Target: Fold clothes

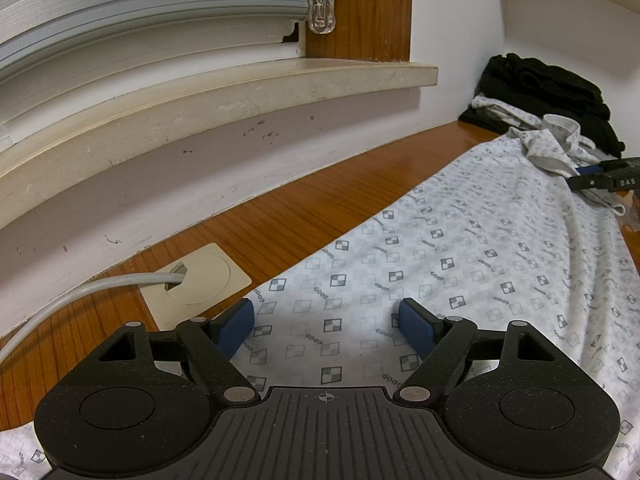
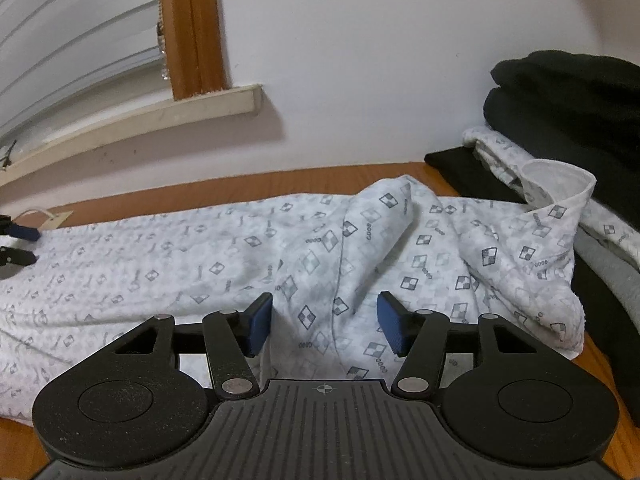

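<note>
**Loose ridge, open tongs — a fold that could bunch**

The white cotton shirt printed with grey checkered diamonds (image 1: 460, 248) lies stretched along the orange-brown wooden surface (image 1: 280, 216), flat at the left end and rumpled toward its collar at 2 o'clock. The left tongs (image 1: 326, 330) stand wide over flat cloth, gripping nothing; closing there would likely catch one layer or none. The right tongs (image 2: 325, 326) stand partly open astride a raised fold, pads not pressing it — a shallow bite could slip. Dragging either end risks pulling cloth into the stacked black folded garments (image 2: 568, 92) at 3 o'clock.
</note>
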`<state>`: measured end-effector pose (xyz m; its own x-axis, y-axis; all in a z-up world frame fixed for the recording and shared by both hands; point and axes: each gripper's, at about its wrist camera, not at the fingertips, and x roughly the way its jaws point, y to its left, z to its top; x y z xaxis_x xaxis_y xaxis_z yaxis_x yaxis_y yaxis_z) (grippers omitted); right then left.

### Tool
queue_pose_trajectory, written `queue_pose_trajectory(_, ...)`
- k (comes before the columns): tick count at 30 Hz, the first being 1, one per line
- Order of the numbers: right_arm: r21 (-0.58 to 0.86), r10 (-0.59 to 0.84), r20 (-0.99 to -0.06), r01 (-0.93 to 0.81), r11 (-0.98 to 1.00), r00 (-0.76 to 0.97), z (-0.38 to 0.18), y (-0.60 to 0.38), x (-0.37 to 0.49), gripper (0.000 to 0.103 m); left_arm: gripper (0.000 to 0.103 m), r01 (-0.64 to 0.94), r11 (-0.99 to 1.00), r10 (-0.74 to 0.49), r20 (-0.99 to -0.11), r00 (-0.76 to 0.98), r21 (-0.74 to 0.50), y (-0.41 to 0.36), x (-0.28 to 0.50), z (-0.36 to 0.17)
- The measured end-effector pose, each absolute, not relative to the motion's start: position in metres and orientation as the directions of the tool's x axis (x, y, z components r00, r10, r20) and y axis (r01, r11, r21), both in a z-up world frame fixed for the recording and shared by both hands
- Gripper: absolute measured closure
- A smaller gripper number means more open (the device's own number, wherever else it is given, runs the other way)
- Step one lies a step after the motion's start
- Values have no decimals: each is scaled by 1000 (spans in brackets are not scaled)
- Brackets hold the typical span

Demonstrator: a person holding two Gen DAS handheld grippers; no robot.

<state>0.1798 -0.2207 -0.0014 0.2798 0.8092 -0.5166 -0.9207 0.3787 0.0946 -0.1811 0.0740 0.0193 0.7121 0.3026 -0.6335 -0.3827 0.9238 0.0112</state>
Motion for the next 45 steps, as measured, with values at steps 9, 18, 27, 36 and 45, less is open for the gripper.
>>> queue_pose_trajectory(9, 132, 831, -480, -914, 384, 280, 2, -229, 182, 45, 20, -383, 924, 303, -634, 712, 12, 74, -181, 19)
queue_pose_trajectory(18, 122, 829, -484, -916, 382, 281, 3, -227, 181, 38, 20, -383, 924, 303, -634, 712, 11, 75, -181, 18)
queue_pose_trajectory(27, 182, 882, -391, -918, 353, 262, 7, -243, 183, 23, 10, -419, 907, 357, -621, 698, 50, 68, -178, 21)
queue_pose_trajectory(36, 236, 900, -362, -910, 340, 242, 10, -248, 188, 18, 0, -361, 927, 350, -591, 727, 104, 10, -85, 46)
queue_pose_trajectory(45, 214, 908, -335, -918, 333, 251, 10, -252, 182, 17, 0, -207, 969, 246, -617, 748, 134, -46, -1, 32)
